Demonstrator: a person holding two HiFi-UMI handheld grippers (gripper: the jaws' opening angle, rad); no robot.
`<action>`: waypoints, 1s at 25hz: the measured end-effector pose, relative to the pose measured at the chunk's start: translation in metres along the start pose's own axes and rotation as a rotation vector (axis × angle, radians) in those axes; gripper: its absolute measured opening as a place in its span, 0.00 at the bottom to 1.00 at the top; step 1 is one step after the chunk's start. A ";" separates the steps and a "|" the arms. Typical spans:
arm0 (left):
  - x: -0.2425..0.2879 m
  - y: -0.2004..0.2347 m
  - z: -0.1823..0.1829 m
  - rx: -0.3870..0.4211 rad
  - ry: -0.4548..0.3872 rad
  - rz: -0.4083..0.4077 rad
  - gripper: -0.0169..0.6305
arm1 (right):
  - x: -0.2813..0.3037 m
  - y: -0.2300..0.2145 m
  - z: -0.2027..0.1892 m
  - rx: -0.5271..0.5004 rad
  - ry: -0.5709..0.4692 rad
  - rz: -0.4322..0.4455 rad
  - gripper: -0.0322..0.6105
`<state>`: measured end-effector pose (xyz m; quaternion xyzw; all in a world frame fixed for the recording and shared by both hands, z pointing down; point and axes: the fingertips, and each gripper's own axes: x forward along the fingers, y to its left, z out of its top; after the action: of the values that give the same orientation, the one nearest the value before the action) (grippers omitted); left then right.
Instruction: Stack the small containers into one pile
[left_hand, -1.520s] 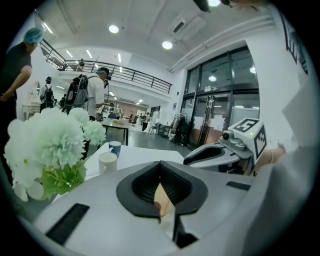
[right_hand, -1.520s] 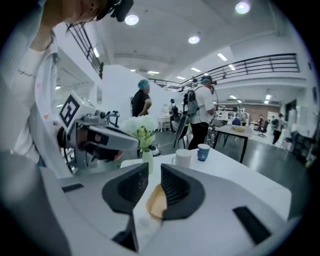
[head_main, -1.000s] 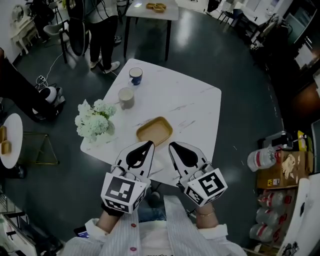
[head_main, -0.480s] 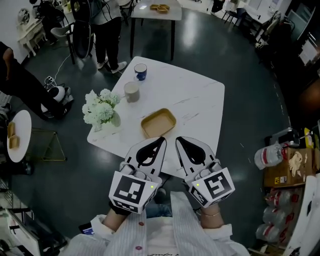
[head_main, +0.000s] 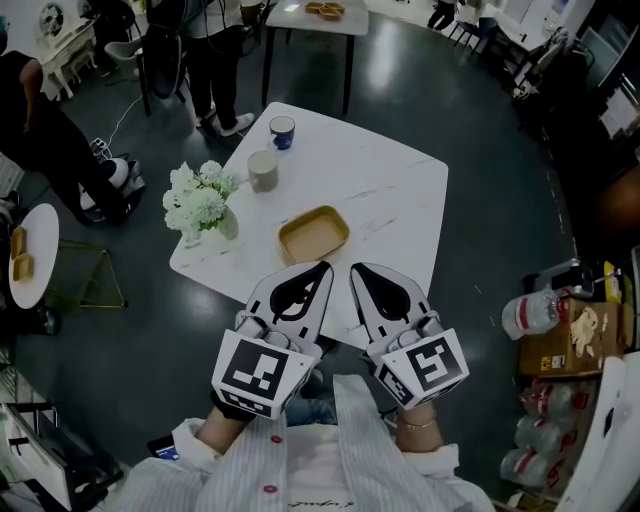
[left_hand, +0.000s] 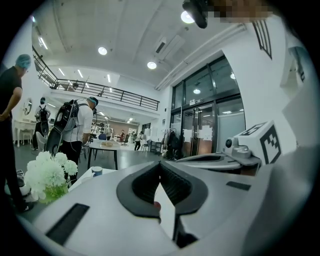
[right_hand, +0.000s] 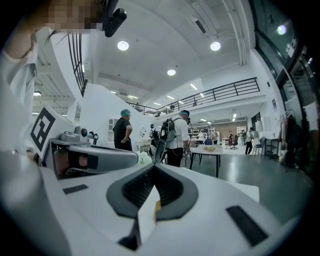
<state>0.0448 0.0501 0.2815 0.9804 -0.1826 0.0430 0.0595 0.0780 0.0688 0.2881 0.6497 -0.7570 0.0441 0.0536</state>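
On the white marble table (head_main: 390, 200) stand a blue-and-white cup (head_main: 282, 130) and a beige cup (head_main: 263, 170) at the far left corner. A shallow yellow tray (head_main: 314, 234) lies nearer me. My left gripper (head_main: 324, 267) and right gripper (head_main: 356, 268) hover side by side over the table's near edge, just short of the tray, both shut and holding nothing. In the left gripper view the jaws (left_hand: 160, 163) meet at their tips, and the blue cup (left_hand: 97, 171) shows beyond. The right gripper (right_hand: 153, 167) is shut too.
A bunch of white flowers (head_main: 200, 205) stands at the table's left edge. People stand at the far left (head_main: 210, 50). A second table (head_main: 315, 15) with yellow trays is behind. A small round side table (head_main: 30, 265) is at left; boxes and bottles (head_main: 550, 330) at right.
The head view has shifted a little, so the table sits slightly higher and further left. Both grippers stay shut, side by side at the near edge.
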 end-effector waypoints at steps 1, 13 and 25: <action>0.000 0.000 0.000 -0.001 0.000 0.002 0.05 | 0.000 0.000 0.000 -0.001 0.000 0.001 0.07; 0.005 0.007 0.000 -0.020 -0.003 0.001 0.05 | 0.009 0.001 0.003 -0.012 0.007 0.004 0.07; 0.014 0.010 0.002 -0.004 -0.005 -0.076 0.05 | 0.008 -0.007 -0.001 -0.012 0.024 -0.001 0.07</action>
<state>0.0546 0.0354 0.2820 0.9866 -0.1457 0.0379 0.0627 0.0838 0.0597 0.2902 0.6491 -0.7563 0.0474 0.0667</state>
